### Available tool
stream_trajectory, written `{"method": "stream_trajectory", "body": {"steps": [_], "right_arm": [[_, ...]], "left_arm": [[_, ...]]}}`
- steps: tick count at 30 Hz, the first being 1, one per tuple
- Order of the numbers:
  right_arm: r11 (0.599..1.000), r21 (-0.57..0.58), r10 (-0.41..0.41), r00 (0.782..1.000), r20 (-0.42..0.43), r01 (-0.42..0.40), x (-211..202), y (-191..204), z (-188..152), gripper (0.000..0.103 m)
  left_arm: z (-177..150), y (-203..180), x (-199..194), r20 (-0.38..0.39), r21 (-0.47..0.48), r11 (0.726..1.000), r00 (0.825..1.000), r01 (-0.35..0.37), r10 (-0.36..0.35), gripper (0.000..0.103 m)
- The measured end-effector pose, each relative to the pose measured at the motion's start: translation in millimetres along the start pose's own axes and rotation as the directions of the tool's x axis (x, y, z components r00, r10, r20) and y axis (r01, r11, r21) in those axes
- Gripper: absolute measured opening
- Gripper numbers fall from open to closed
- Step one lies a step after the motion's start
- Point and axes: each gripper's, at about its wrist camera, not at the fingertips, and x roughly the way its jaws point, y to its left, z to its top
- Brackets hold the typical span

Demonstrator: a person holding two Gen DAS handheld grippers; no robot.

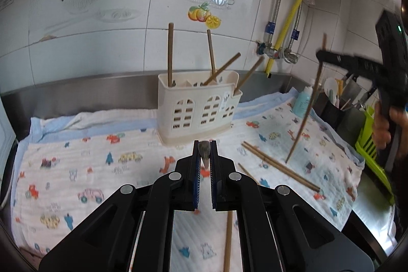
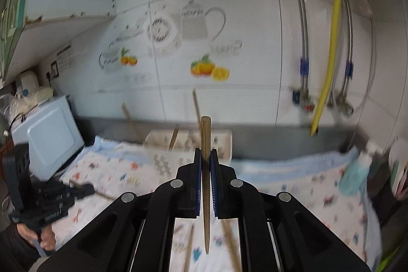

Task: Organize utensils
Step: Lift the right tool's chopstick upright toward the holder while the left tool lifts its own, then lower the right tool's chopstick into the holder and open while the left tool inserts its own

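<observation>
Now the left gripper (image 1: 205,148) clenches one chopstick (image 1: 205,154) low over the printed cloth (image 1: 76,170), just before the cream utensil holder (image 1: 199,108) where four chopsticks stand. Loose chopsticks (image 1: 278,166) lie right of it. Farther right, the right gripper (image 2: 206,157) grasps another chopstick (image 2: 205,144), held upright.

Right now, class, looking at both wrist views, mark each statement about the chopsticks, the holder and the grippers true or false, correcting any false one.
1. The right gripper is shut on a chopstick. True.
2. The utensil holder lies on its side. False: it stands upright on the printed cloth.
3. The left gripper is open. False: it grips a chopstick end.
4. Loose chopsticks lie on the cloth. True.
5. The holder is empty. False: four chopsticks stand in it.
</observation>
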Motion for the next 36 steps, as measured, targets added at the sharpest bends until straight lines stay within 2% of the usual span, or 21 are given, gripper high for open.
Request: {"method": "stream_trajectory", "body": {"steps": [10,16,21,26,29,31,36], "right_arm": [[0.998,-0.044,-0.046,0.994,0.099,0.05,55.4,-6.9,78.8,0.007],[0.998,-0.014,-0.057,0.99,0.126,0.059,93.5,-10.3,98.5,0.007],[0.998,0.002,-0.067,0.991,0.113,0.067,122.9,-12.0,97.0,0.007],[0.998,-0.007,-0.068,0.996,0.057,0.069,146.8,-13.8,79.6,0.007],[0.997,-0.03,-0.073,0.997,0.027,0.074,153.7,-13.1,69.3,0.007],[0.996,-0.043,-0.076,0.997,0.01,0.076,156.2,-13.7,63.3,0.007],[0.995,-0.056,-0.079,0.997,-0.015,0.078,156.5,-15.9,51.0,0.007]], "left_arm": [[49.6,-8.8,10.5,0.042,0.077,0.997,0.999,-0.028,0.025,0.005],[84.4,-13.8,6.7,0.095,0.102,0.994,0.995,-0.027,0.017,0.005],[116.5,-22.1,-4.7,0.175,0.122,0.992,0.984,-0.033,0.011,0.005],[151.4,-31.4,-9.4,0.261,0.144,0.988,0.965,-0.06,0.021,0.005],[168.2,-35.8,-7.7,0.302,0.154,0.984,0.953,-0.087,0.036,0.005],[179.8,-40.8,-4.7,0.343,0.174,0.976,0.937,-0.13,0.063,0.005],[196.7,-40.7,10.5,0.385,0.167,0.969,0.916,-0.184,0.108,0.005]]}}
